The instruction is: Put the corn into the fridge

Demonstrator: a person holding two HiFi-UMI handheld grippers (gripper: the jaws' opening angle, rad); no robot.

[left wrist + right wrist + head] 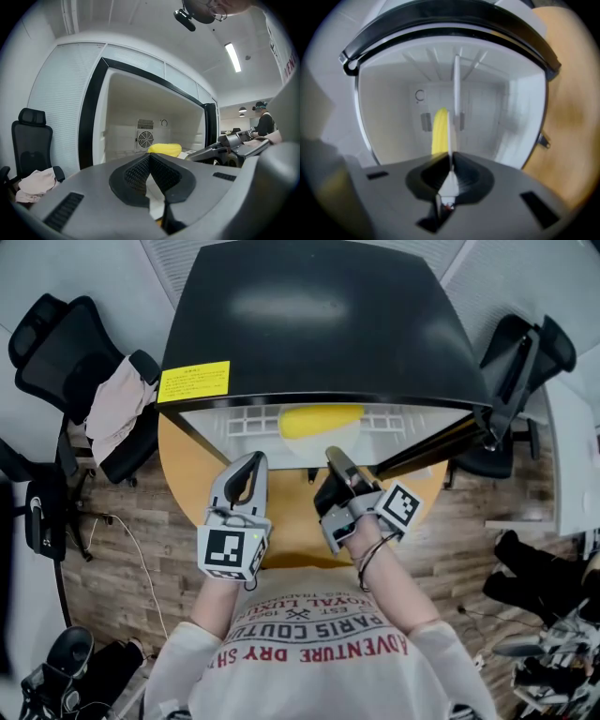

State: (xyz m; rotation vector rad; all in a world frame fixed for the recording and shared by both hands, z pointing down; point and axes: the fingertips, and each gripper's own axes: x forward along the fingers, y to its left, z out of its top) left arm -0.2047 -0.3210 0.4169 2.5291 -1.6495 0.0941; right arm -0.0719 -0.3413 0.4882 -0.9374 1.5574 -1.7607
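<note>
Nearest, low in the head view, are the left gripper and right gripper. Both have their jaws pressed together on nothing, and both point at the open front of the fridge.

The corn lies inside, crosswise on the white shelf, a little back from the front lip and at the middle of the opening. It shows as a yellow lump at the centre of the left gripper view and as an upright streak in the right gripper view (that gripper is rolled on its side). Neither gripper touches the corn, which rests on its own. I'd judge the placing done, and the empty, closed jaws fit that.

Around the corn the cavity looks roomy, with white walls well apart on either side. The door stands swung out at centre right, just beside the right gripper, so that is the tight edge. If the door is to be shut, I'd say both grippers need to be out of its path.

Bare table shows on the left. Chairs stand upper left and upper right, well clear.
</note>
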